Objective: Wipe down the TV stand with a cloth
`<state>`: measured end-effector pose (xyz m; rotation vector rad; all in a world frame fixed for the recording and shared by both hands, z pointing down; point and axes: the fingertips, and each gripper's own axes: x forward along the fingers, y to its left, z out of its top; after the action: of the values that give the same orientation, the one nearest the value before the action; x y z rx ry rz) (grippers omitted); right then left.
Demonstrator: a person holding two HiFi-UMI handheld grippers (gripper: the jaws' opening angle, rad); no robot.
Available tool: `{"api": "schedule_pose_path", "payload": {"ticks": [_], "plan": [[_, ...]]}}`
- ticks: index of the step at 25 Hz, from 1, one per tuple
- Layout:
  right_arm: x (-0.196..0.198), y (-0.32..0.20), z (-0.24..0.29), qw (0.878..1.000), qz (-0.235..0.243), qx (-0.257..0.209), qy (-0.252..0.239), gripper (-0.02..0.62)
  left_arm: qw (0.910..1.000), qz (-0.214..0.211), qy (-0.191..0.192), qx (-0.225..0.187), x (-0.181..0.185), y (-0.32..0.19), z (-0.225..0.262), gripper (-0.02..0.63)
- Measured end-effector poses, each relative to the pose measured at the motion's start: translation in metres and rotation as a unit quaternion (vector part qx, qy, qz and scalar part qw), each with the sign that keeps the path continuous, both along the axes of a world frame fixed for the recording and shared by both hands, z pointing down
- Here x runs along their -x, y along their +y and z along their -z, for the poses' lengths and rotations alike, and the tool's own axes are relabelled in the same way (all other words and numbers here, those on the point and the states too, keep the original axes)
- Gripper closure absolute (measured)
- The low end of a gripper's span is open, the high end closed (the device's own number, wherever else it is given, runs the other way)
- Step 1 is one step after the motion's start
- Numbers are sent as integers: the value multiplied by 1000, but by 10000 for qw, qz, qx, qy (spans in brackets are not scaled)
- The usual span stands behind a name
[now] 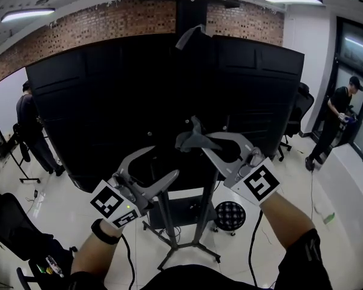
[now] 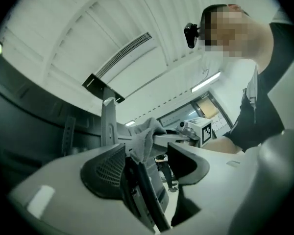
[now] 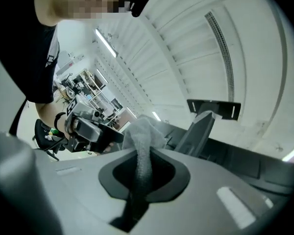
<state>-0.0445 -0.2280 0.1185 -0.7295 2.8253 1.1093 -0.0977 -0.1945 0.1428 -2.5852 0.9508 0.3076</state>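
A worker's right gripper (image 1: 196, 136) is clenched on a grey cloth (image 3: 139, 140), the fabric pinched between its jaws and bunched above them, raised in front of the black back panel (image 1: 127, 95) of a large television. The left gripper (image 1: 163, 163) is beside it and a little lower, jaws apart and grasping nothing. One dark upright of the TV stand (image 1: 200, 221) shows in the gap between them, though whether it touches either jaw cannot be told. The cloth appears poised near the top of the stand's uprights, close to where they meet the screen, and no stroke looks to have marked the metal yet, so the wiping seems to be at or near its start. The next move would likely call for pressing the cloth against an upright and drawing it downward toward the splayed feet on the white floor, with the free gripper either steadying the frame or kept out of the path. A dark shelf sits between the uprights and may interrupt a long pass. A round dotted object (image 1: 230, 215) stands just beside the base, and cables trail across the floor nearby. Farther off, a person (image 1: 33, 132) stands at the left by a tripod, another (image 1: 340, 118) by a glass door at the right near an office chair (image 1: 300, 110), with a brick wall (image 1: 109, 20) behind.
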Motion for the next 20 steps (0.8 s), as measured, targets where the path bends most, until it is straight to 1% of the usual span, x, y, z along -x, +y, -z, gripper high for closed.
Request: {"api": "schedule_pose_path", "payload": {"ticks": [4,8,10,13,15,17,20], "plan": [[0,-28,77,9984,-138,-548,-40,580,9979,19,-327,-568,-17,-13,61,311],[3,-48,150,9931,-196,-1159,-58,580,9942,181,-574,-887,-26,-26,110,313],[2,-56,181,9911,-253,-1302,-91,580,9917,278,-698,-1045,-29,-29,132,313],[5,-71,223,9899,-390,-1364,-52,580,9913,352,-670,-1079,-27,-38,166,314],[9,-80,247,9873,-512,-1504,38,580,9914,468,-606,-1059,-23,-49,186,319],[15,-91,266,9830,-687,-1697,141,580,9909,611,-547,-1064,-18,-60,203,322],[25,-105,284,9736,-1018,-2023,294,580,9911,661,-409,-1081,-13,-75,220,324]]}}
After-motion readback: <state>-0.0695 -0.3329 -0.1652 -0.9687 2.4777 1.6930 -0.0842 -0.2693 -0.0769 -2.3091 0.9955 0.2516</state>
